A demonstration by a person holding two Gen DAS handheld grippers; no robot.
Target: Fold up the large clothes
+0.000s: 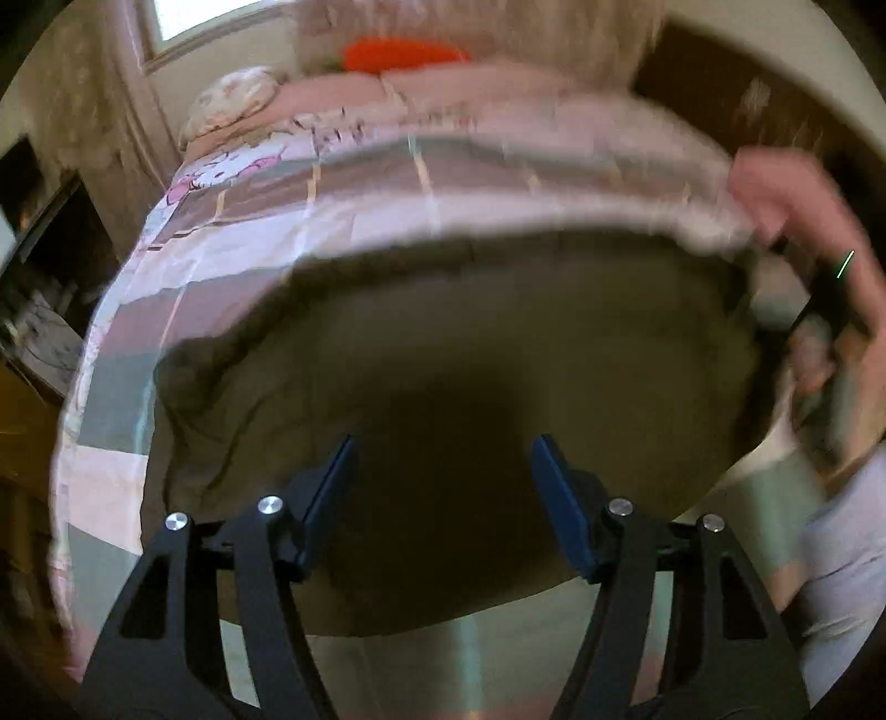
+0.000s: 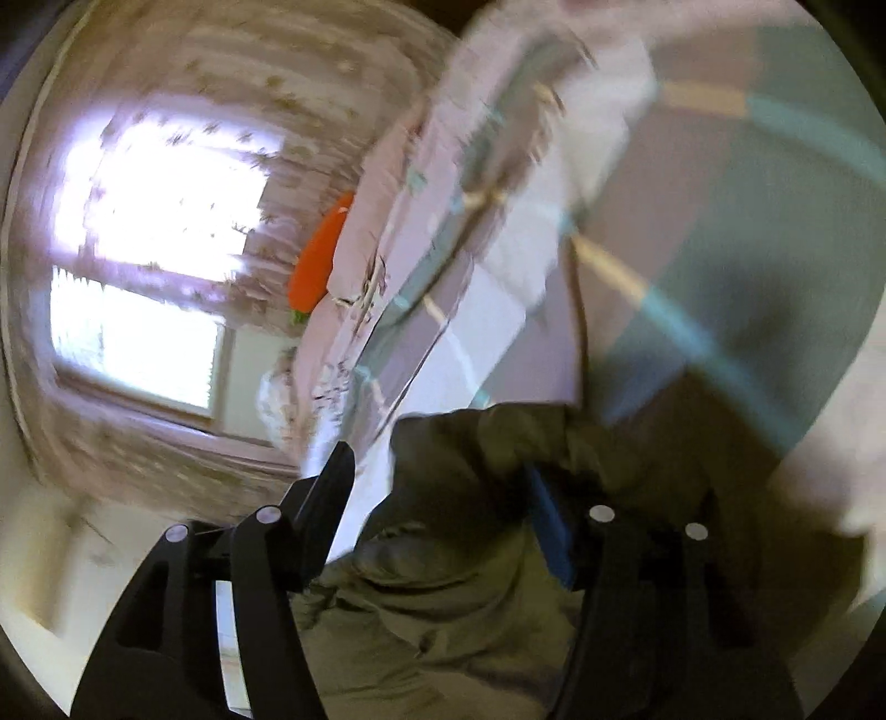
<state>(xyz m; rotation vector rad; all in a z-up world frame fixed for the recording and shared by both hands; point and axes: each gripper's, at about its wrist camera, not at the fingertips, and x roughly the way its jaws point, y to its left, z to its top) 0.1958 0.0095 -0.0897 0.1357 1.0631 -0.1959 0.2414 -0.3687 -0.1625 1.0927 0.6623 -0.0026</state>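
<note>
In the left wrist view, the left gripper (image 1: 443, 471) hangs over a big olive-green garment (image 1: 498, 332). Its two blue-padded fingers (image 1: 332, 487) stand wide apart, and nothing is between them. The garment lies spread flat on a bed. Its far edge makes a long curve across the picture. Under it is a bedspread (image 1: 221, 232) with pink, grey and white squares. A cartoon print shows near the bedspread's far left part. At the head of the bed sits a pale pillow (image 1: 232, 99). Next to it lies an orange carrot-shaped toy (image 1: 398, 55). A window (image 1: 188, 16) is in the top left corner. On the right side, the person's right hand (image 1: 803, 221) is by the far right corner of the garment. It is blurry, so it is hard to tell what it grips.

In the right wrist view, everything is tilted and smeared. The right gripper (image 2: 437, 476) is down in a bunched-up part of the garment (image 2: 470, 554). Green cloth lies between the fingers and covers part of the blue one (image 2: 548, 526). The fingers look far apart, but whether they pinch the cloth cannot be told. The bedspread (image 2: 720, 221) fills the upper right. The carrot toy (image 2: 318, 260) lies by the pink bedding. A bright window (image 2: 144, 266) with a curtain glows on the left.
</note>
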